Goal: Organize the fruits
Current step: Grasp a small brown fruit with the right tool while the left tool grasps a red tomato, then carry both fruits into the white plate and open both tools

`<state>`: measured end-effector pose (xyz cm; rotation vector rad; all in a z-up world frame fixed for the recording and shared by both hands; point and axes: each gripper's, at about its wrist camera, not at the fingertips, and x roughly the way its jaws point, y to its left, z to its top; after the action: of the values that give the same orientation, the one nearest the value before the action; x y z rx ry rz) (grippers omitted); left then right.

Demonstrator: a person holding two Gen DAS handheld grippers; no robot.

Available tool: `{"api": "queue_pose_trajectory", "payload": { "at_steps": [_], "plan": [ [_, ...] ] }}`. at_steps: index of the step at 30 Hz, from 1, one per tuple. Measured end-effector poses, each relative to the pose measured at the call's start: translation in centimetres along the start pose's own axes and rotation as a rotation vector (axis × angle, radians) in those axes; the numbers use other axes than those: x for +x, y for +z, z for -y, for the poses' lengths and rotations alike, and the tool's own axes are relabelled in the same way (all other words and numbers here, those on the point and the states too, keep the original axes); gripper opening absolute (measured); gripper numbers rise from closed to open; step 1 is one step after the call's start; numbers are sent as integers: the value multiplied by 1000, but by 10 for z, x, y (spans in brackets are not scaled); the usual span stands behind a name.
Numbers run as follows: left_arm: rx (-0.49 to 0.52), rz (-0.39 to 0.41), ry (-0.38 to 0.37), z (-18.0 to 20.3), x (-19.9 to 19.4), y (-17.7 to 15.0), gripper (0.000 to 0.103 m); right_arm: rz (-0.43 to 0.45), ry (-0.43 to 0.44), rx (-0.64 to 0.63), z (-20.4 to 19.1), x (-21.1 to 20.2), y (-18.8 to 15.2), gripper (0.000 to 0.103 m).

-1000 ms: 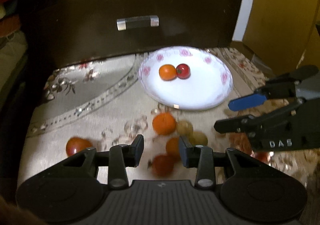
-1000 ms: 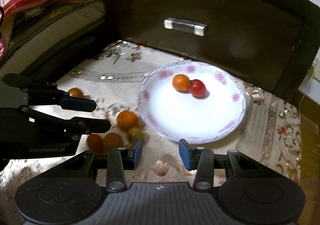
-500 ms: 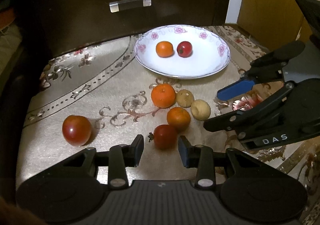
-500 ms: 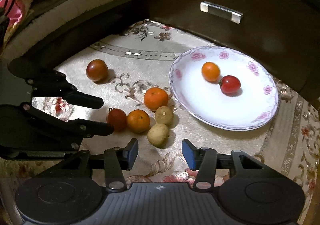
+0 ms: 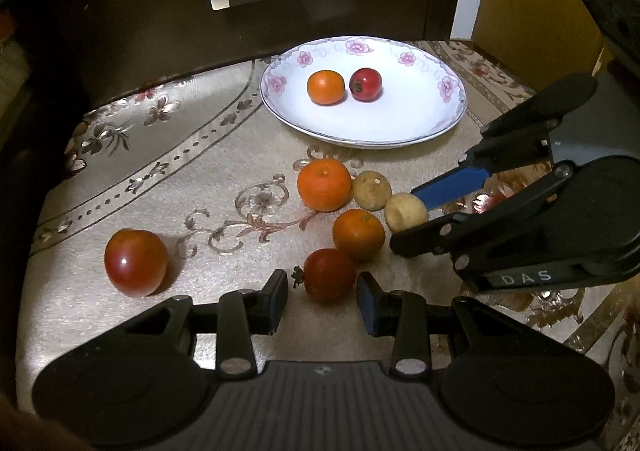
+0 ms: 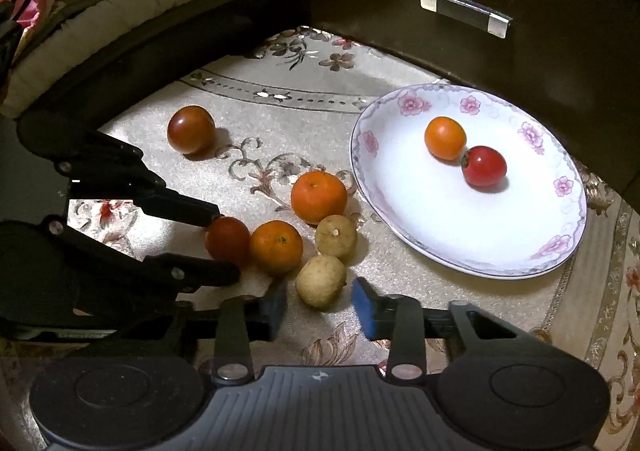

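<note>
Both my grippers have dropped closer: left gripper (image 5: 322, 301) spread around the tomato (image 5: 329, 279), right gripper (image 6: 319, 305) spread around the longan (image 6: 321, 281), neither gripped.

Both grippers have dropped closer to the loose fruit: the left gripper (image 5: 322, 301) now brackets the red tomato (image 5: 329, 279), the right gripper (image 6: 319, 309) the pale fruit (image 6: 321, 281).
</note>
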<state>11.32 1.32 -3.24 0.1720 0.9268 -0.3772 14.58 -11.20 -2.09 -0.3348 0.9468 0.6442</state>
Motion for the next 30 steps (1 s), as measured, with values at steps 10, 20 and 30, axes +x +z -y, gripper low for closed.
{"api": "queue_pose_trajectory", "payload": {
  "at_steps": [10, 20, 30],
  "plan": [
    [-18, 4, -13, 0, 1, 2, 39, -19, -3, 27, 1, -1, 1, 23],
    [29, -16, -47, 9, -12, -8, 39, -40, 14, 27, 2, -15, -5, 23],
    [55, -22, -45, 13, -11, -11, 40, -69, 23, -6, -3, -15, -16, 24]
  ]
}}
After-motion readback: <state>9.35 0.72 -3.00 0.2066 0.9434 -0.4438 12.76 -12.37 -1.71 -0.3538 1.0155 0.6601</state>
